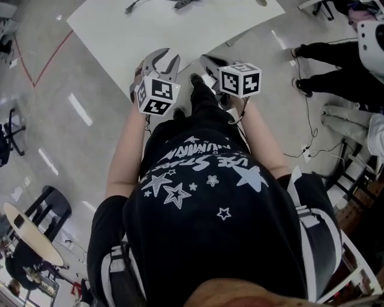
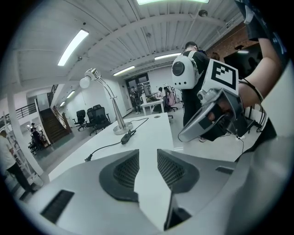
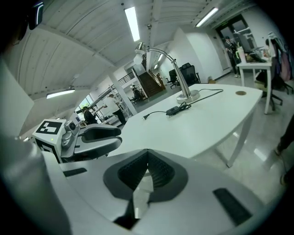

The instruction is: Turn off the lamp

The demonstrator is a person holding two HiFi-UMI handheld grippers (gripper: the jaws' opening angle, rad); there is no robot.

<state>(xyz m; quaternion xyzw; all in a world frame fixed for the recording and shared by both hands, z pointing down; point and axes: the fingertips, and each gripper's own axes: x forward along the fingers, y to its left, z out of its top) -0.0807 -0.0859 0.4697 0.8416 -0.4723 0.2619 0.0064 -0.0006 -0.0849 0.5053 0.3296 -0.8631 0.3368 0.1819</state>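
On table (image 2: pixel 151 133) | lamp (image 2: pixel 122 128) upright, gripper views only | head view: cable (image 1: pixel 132 6)

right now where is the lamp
In the right gripper view the lamp stands near the far end of the white table, right of centre, its base just beyond the black switch on the cord.

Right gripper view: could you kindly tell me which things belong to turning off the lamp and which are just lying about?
Belonging to the job:
- lamp
- cord switch on its cable
- white table carrying both

Just lying about:
- office chairs behind the lamp
- far desk at right
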